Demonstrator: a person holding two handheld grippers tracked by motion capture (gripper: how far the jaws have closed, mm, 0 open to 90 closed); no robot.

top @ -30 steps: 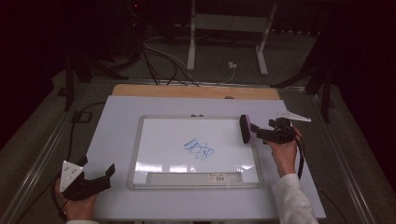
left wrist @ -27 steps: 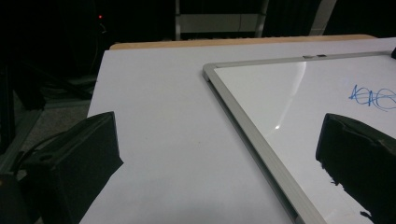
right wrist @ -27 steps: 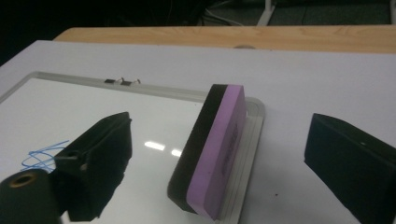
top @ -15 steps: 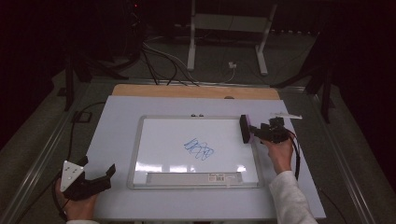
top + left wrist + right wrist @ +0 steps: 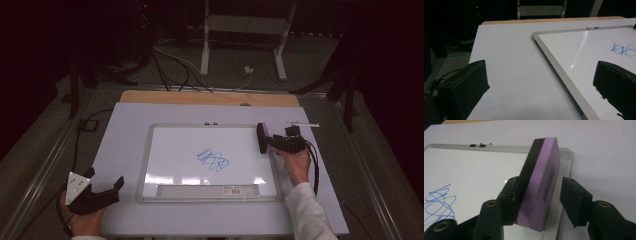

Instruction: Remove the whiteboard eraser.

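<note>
I had the right gripper (image 5: 541, 195) over the right edge of the flat white dry-erase board with a grey metal frame (image 5: 145, 165). Its jaws had just been closing around the purple foam eraser block with a black felt face (image 5: 541, 182). Left jaw sat against the felt face. Right jaw stood just off the purple side with a small gap, so not clamped yet. Eraser stood on its long edge between the jaws, tilted, with its lower end on the board's frame rail.

High view put the eraser (image 5: 261, 137) at the gripper's tip (image 5: 272, 141), pointing toward the board's middle. The blue marker scribble (image 5: 213, 160) lay on the board surface well apart from the eraser, to the left of the tool in the right gripper view (image 5: 439, 202).

Two small black binder clips (image 5: 479, 145) sat on the board's far frame edge, ahead of the jaws.

Left gripper (image 5: 102, 186) rested on the pale grey table sheet (image 5: 120, 130), jaws wide apart, nothing between them, board corner (image 5: 535, 35) ahead of it.
</note>
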